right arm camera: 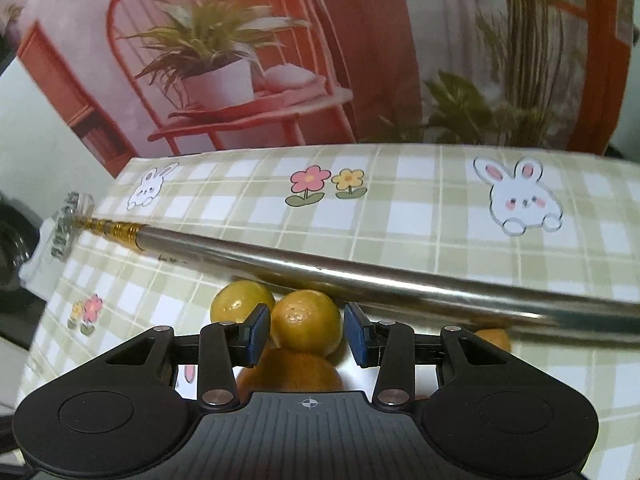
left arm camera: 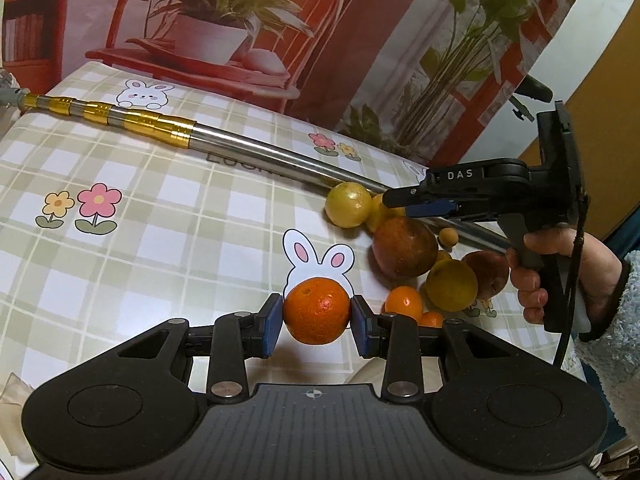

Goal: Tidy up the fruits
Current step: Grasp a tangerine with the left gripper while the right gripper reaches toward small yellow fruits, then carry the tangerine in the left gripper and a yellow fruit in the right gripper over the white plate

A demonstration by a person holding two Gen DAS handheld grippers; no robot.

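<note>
My left gripper (left arm camera: 316, 322) is shut on an orange tangerine (left arm camera: 316, 310), held just above the checked tablecloth (left arm camera: 160, 208). To its right lies a pile of fruit: a yellow-green one (left arm camera: 347, 204), a dark red-brown one (left arm camera: 405, 247), a yellow one (left arm camera: 451, 285), a red apple (left arm camera: 489, 274) and a small orange one (left arm camera: 404, 303). A person's hand (left arm camera: 532, 280) holds my right gripper (left arm camera: 394, 205) over that pile. In the right wrist view my right gripper (right arm camera: 307, 336) is shut on a yellow-orange citrus fruit (right arm camera: 306, 326), with another yellow fruit (right arm camera: 236, 304) to its left and an orange one (right arm camera: 290, 372) below.
A long telescopic metal pole (left arm camera: 248, 152) with gold sections lies slantwise across the table, right behind the fruit pile (right arm camera: 360, 276). A printed backdrop of plants and a red chair (left arm camera: 224, 40) stands along the table's far edge. A fluffy sleeve (left arm camera: 616, 336) is at the right.
</note>
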